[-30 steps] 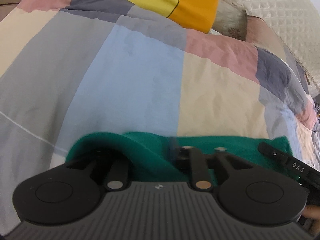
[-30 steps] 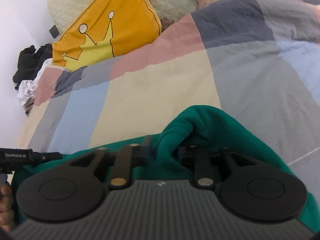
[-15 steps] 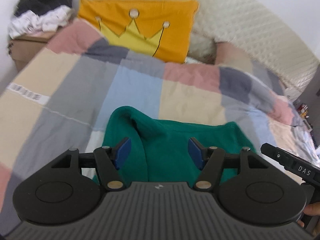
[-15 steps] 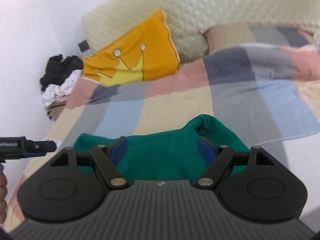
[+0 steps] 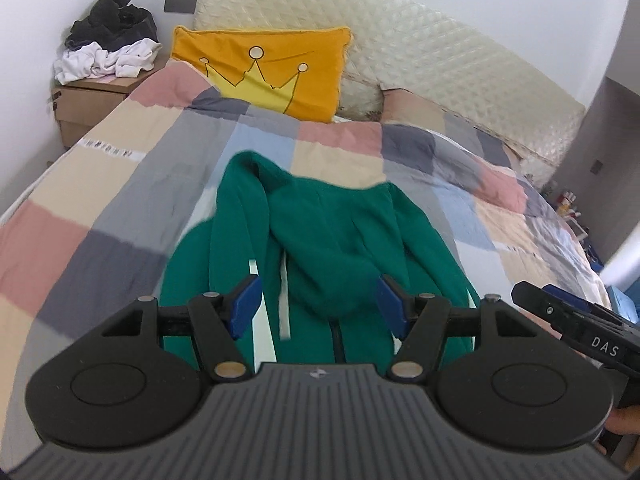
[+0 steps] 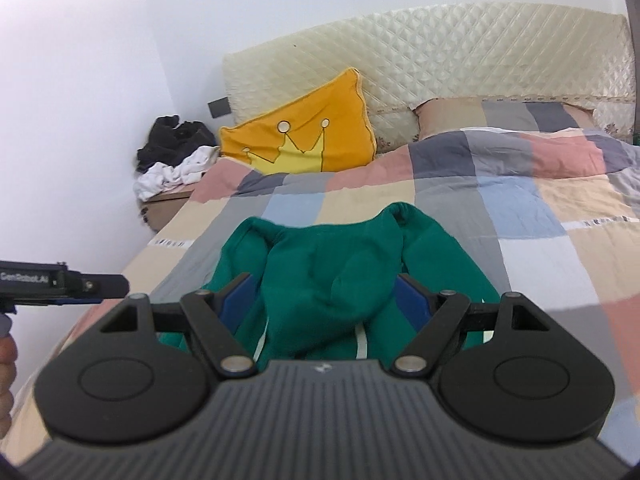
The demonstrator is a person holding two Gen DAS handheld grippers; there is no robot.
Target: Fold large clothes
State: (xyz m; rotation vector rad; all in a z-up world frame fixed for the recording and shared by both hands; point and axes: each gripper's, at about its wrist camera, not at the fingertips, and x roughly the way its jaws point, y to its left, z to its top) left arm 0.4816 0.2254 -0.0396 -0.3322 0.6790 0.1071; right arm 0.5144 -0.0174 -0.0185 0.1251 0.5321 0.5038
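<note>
Left wrist view showed the checked quilt [image 5: 120, 184] bearing the green hoodie [image 5: 320, 240] beyond and below both jaw pairs. Left gripper [image 5: 318, 304] and right gripper [image 6: 326, 300] gaped empty; the unweighted fold risked springing back.

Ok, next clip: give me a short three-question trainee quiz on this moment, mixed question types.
1. True or false: the left gripper grips the green fleece hoodie.
2. The orange cushion with a yellow crown leans against: A) the cream quilted headboard B) the brown bedside cabinet C) the hoodie.
3. Fill in: the hoodie lies on the ____ patchwork duvet.

Key
1. False: its blue fingers stand apart with nothing pinched between them; the right gripper is likewise open.
2. A
3. Multicoloured (pink, grey, beige, blue).
</note>
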